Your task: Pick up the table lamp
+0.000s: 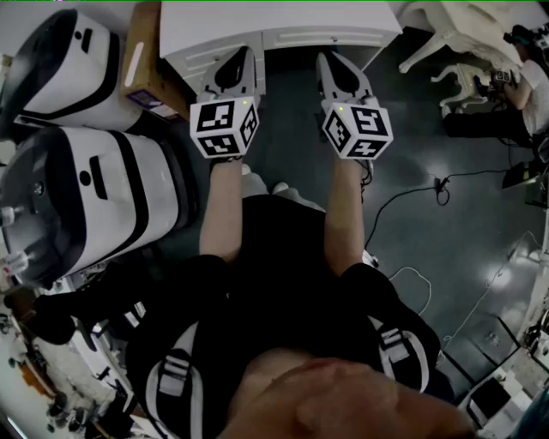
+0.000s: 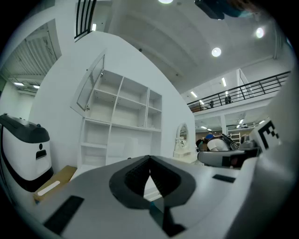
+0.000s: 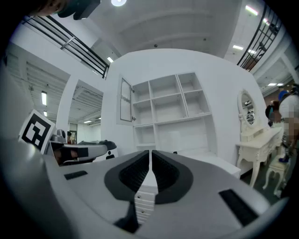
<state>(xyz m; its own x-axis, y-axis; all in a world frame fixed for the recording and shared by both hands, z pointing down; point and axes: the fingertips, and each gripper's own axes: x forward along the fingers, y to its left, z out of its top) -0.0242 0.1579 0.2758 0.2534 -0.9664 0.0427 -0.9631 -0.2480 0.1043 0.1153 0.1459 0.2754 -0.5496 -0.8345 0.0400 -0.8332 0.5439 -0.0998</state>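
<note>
Before the white desk (image 1: 283,17), the left tool (image 1: 241,58) and right tool (image 1: 333,64) are held level, both closed on nothing, probably readied for an approach; no table lamp is seen in any view.

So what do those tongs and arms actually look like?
The left tongs and right tongs are pale grey shells with black ribbed pads; each carries a white cube printed with black squares. The person wears a black short-sleeved top.

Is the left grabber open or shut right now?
Shut. In the left gripper view, the left gripper has its two dark ribbed pads meeting at the tips, with nothing held between them.
</note>
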